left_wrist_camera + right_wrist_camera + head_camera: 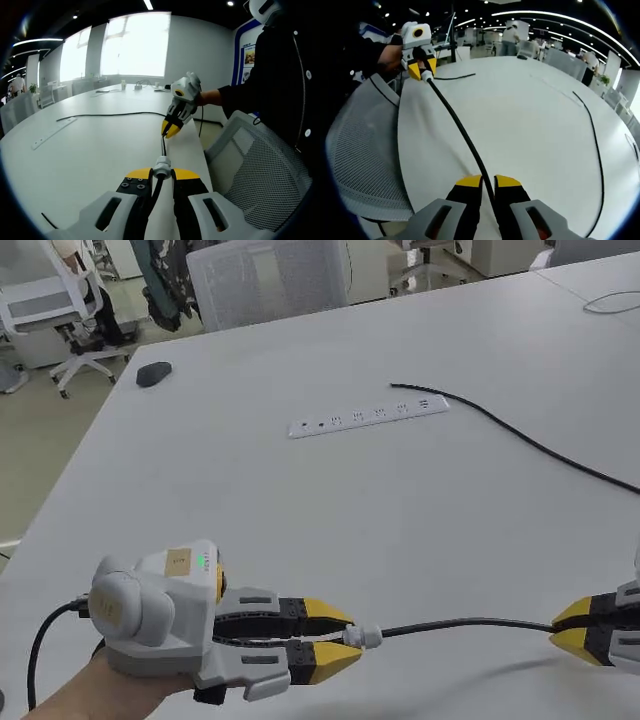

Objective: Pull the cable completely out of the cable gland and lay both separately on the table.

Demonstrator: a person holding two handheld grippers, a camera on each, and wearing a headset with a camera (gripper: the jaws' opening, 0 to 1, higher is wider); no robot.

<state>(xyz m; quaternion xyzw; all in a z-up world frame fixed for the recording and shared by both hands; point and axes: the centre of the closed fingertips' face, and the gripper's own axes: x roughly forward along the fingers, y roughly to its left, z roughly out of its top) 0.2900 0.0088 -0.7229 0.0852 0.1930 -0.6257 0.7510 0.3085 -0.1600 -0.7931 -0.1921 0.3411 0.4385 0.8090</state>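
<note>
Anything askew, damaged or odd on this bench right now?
Nothing stands out. The left gripper clamps the white plastic cable gland, the right gripper clamps the black round cable running from it, and the white power strip lies flat.

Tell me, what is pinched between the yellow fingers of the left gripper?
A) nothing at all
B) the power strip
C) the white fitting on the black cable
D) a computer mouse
C: in the left gripper view the white fitting sits clamped between the fingers of the left gripper, and the black cable runs from it to the right gripper.
</note>
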